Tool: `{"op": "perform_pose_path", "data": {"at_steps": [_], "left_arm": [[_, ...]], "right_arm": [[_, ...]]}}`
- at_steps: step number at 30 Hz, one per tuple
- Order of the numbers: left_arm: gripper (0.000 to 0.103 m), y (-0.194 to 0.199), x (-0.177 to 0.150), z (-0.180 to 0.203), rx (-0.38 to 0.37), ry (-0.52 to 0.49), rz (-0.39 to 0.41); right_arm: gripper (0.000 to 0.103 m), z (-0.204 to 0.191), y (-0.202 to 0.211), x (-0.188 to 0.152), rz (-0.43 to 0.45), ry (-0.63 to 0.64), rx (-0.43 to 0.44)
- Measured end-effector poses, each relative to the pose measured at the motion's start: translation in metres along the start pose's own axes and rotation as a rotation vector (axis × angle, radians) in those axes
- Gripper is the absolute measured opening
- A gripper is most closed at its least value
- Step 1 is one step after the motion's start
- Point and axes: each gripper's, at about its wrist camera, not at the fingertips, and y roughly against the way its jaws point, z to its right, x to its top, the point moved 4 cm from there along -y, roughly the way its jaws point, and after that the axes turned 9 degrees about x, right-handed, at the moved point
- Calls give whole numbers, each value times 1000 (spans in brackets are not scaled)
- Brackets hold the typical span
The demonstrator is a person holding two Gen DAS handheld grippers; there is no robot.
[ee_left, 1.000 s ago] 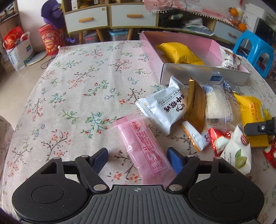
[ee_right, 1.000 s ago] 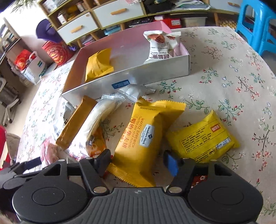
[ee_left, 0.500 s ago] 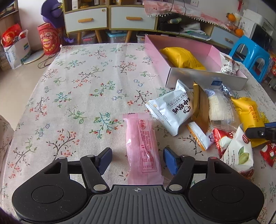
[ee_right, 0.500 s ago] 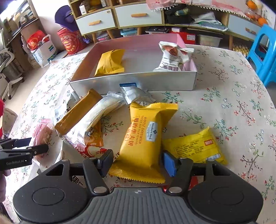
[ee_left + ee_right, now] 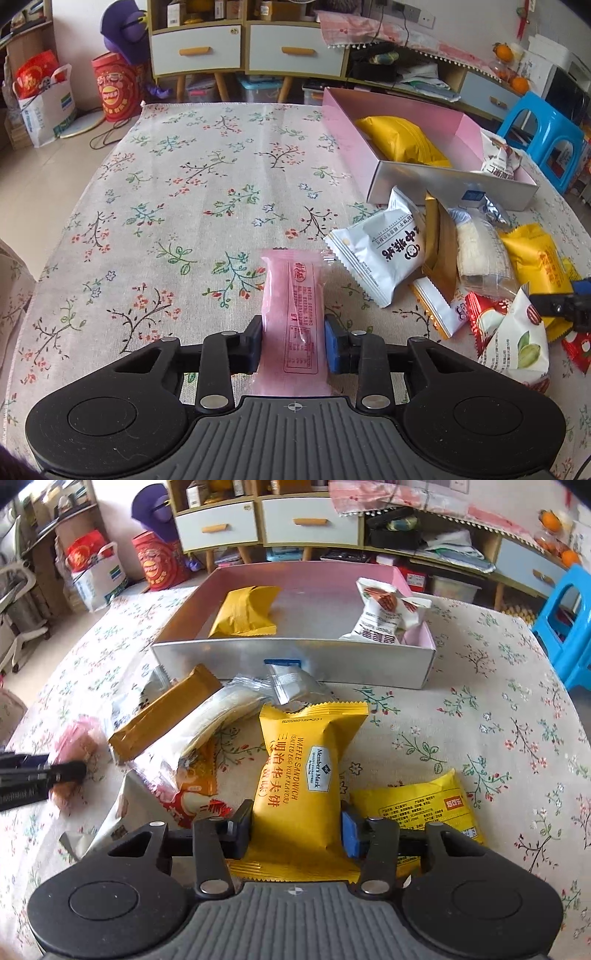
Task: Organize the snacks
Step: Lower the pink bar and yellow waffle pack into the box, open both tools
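1. My left gripper [image 5: 293, 341] has just been closing. Now both pads press the sides of the pink snack [image 5: 293, 306], so I am gripping it. Half a second ago that gripper was still wide open around it.
2. My right gripper [image 5: 297, 829] has just been closing too. It now squeezes the yellow waffle pack [image 5: 308, 775]. Before, the pads stood apart from it.
3. Both snacks still lie on the flowery tablecloth [image 5: 184, 184]. Neither one looks lifted yet.
4. I think this means I can now pick both up and carry them to the pink box [image 5: 295, 664]. The box sits just behind the pile of snacks. It already holds a yellow bag [image 5: 245, 611] and a white pack [image 5: 384, 616].
5. I can read words on the yellow waffle pack: "Member's Mark", "WAFFLE SANDWICH" and "SALTED EGG YOLK FLAVOR", with red Chinese writing beside them.
6. The pink snack has red Chinese print, too small for me to read.
7. The white snack bag [image 5: 384, 258] next to it has big black Chinese letters and a little panda face.
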Motion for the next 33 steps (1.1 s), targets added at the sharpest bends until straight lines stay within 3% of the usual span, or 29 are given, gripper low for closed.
{"op": "perform_pose_path", "data": {"at_steps": [19, 33], "left_arm": [[29, 15, 14, -7, -10, 67, 38], [29, 29, 34, 25, -53, 57, 72]], "right_arm": [[35, -2, 24, 17, 58, -45, 6], [35, 1, 30, 49, 117, -107, 31]]}}
